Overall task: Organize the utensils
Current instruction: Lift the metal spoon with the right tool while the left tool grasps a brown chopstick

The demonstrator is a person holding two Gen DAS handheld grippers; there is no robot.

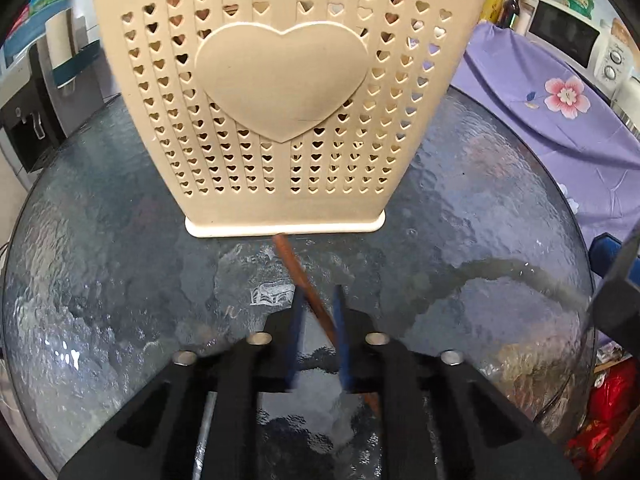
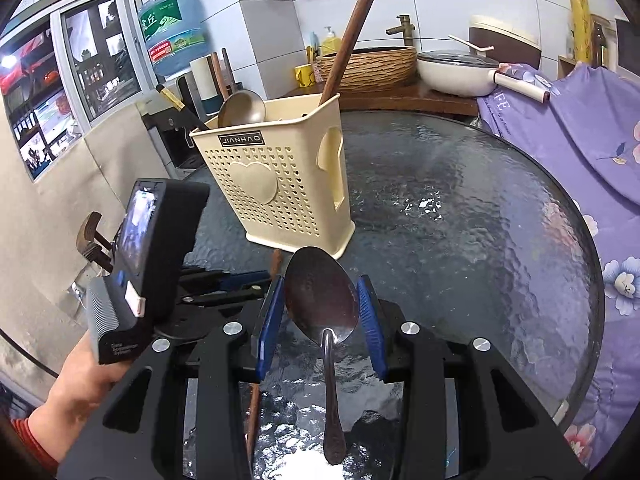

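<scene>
While the left tool [image 1: 317,312] pinches a chopstick [image 1: 298,270], the right tool [image 2: 320,304] grips a spoon [image 2: 320,292].

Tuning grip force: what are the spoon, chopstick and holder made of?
Spoon: metal, likely steel; shiny, darkly tarnished bowl.
Chopstick: probably wood; matte reddish-brown.
Holder: plastic; moulded cream walls with heart-shaped holes.

Open glass table [image 2: 460,208] lies right of the utensil holder [image 2: 280,184]; left gripper [image 2: 224,280] crowds its left.
</scene>
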